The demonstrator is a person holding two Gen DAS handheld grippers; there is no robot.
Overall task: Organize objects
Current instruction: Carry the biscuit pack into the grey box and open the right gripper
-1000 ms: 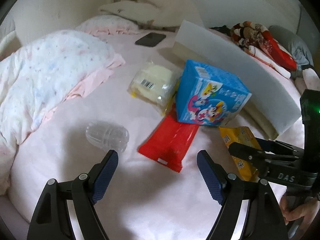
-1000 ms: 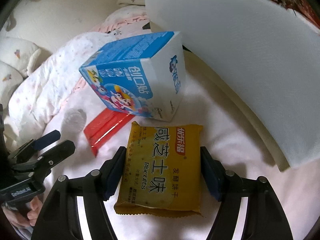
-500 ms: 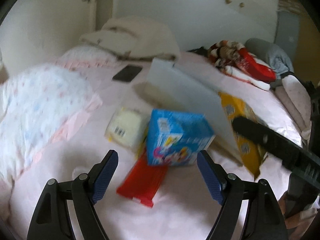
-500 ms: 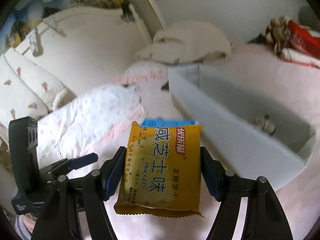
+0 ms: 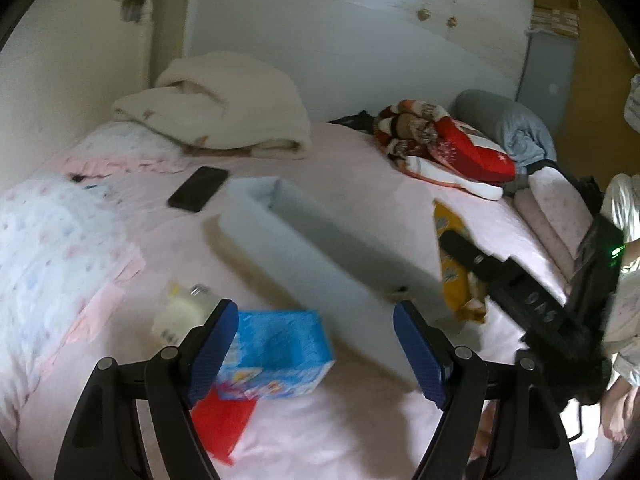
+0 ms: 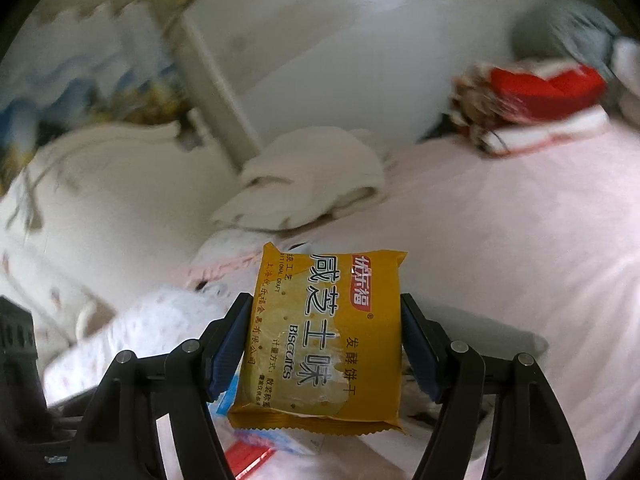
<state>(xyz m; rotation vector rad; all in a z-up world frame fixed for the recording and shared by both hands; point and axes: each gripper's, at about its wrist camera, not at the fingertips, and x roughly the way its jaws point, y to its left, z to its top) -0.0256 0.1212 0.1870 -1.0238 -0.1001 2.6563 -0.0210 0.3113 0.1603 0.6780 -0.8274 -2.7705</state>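
My right gripper (image 6: 326,348) is shut on a yellow biscuit packet (image 6: 324,336) and holds it in the air above the pink bed (image 6: 500,240). In the left wrist view the same packet (image 5: 452,264) hangs at the right beside the long white bin (image 5: 320,260). My left gripper (image 5: 316,348) is open with nothing between its fingers, raised over a blue carton (image 5: 276,352). That carton lies on a red packet (image 5: 224,420). A pale wrapped item (image 5: 180,312) rests left of the carton.
A black phone (image 5: 198,194) lies on the bed behind the bin. A cream blanket (image 5: 224,108), a red patterned garment (image 5: 444,148) and a grey pillow (image 5: 504,124) sit at the far side. A flowered quilt (image 5: 52,240) covers the left. A person's sleeve (image 5: 624,280) is at the right.
Both grippers have risen and tilted up. The right one lifted the biscuit packet off the bed. The left one pulled back, so the carton and red packet now sit low between its fingers.
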